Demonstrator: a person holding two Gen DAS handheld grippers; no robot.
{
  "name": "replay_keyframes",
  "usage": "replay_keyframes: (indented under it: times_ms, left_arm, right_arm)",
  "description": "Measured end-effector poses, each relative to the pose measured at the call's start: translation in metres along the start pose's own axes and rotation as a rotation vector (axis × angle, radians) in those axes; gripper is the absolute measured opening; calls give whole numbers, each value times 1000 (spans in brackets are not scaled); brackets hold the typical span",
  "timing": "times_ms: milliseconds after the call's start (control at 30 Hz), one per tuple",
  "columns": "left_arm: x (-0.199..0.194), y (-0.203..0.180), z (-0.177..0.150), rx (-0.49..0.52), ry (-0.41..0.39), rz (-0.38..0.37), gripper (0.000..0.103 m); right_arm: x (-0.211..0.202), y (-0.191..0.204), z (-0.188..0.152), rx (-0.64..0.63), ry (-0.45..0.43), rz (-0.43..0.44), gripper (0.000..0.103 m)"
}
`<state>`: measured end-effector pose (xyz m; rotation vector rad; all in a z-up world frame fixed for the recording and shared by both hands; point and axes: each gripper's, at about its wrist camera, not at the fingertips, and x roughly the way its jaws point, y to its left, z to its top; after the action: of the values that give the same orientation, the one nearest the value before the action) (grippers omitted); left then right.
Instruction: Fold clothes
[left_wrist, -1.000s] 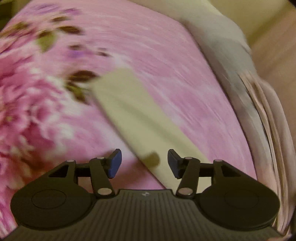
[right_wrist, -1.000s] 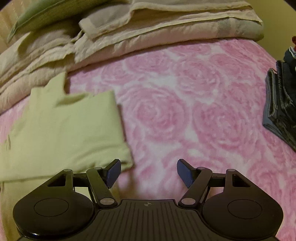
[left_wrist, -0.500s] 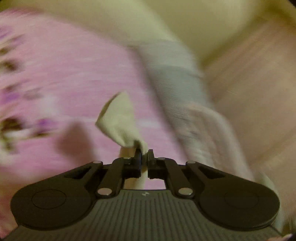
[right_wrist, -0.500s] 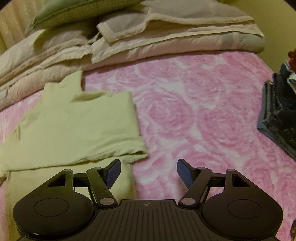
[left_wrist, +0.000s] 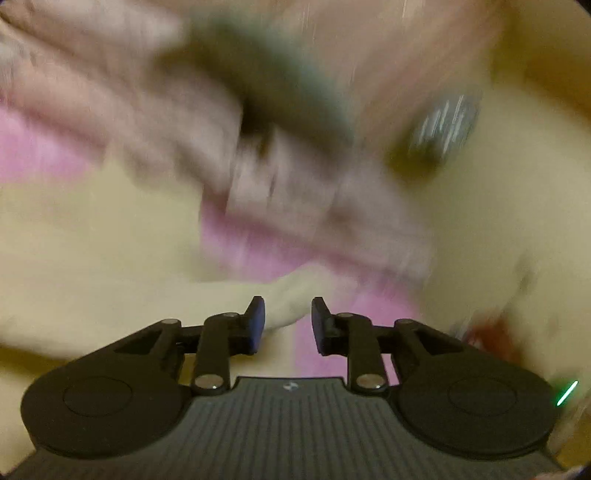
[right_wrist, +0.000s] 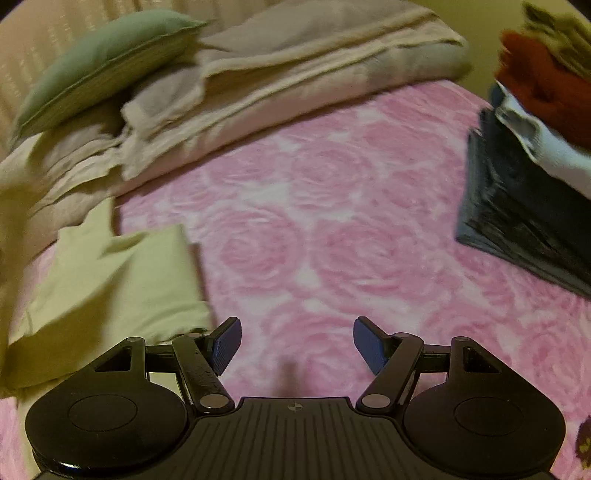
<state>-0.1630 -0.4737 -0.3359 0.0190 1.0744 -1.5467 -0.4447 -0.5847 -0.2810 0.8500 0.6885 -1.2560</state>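
Pink rose-print bedspread (right_wrist: 332, 229) fills the right wrist view; beige bedding (right_wrist: 258, 96) and a green pillow (right_wrist: 103, 66) are piled at the far edge. Pale yellow shirt (right_wrist: 110, 280) lies partly folded on the spread at left, just beside the right gripper (right_wrist: 297, 345), whose jaws stand wide with nothing between them. Stack of folded dark clothes (right_wrist: 517, 206) sits at right, with white and red items on top. Left wrist view is heavily blurred: left gripper (left_wrist: 288, 321) jaws opening, a yellow fabric tip lying between them, pads not pressing on it.
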Motion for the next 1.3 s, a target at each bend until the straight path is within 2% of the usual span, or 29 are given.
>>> replay_keyframes:
  times_ms: [67,167,367,433,467,500,567,667,767,800,867,900,1000,1100,1200,1300]
  left_arm:
    - [-18,14,-9,-2,27,36,21]
    - [-49,36,-20,-9,56,87,21]
    - [-123,103,0,-66,-25,293,21]
    - [-140,123,8,-101,-55,353,21]
    - [-146,131,9,-118,-66,365,21]
    - [-152,139,11,-134,-76,376,21]
    - [-161,152,13,-165,-95,396,21]
    - [-163,163,10,-201,-105,404,21]
    - [-163,172,7,-227,-111,410,21]
    - [-162,173,7,-227,-111,412,21]
    - [-162,174,6,-221,-118,410,21]
    - [-163,175,7,-216,-125,409,21]
    - [-162,176,13,-184,-129,408,21]
    - [-156,178,21,-148,-125,415,21]
    - [-143,176,31,-87,-108,440,21]
    - [-126,169,44,14,-78,458,21]
  right_arm:
    - [3,-8,2,26,5,12,70]
    - [10,-12,4,56,8,79,70]
    - [29,16,18,171,10,385,70]
    - [45,31,25,181,37,447,52]
    - [53,38,27,181,54,466,47]
    - [61,45,29,180,71,484,47]
    - [77,59,31,144,85,468,47]
    - [97,79,33,13,71,391,47]
    - [116,96,26,-83,84,358,47]
    - [121,100,23,-104,91,350,42]
    - [122,106,20,-136,92,344,11]
    - [117,108,21,-146,84,348,9]
    - [81,107,26,-148,-11,407,8]
    - [64,98,28,-125,-68,335,8]
    - [84,78,25,-63,17,284,8]
    - [98,76,17,-85,55,266,8]
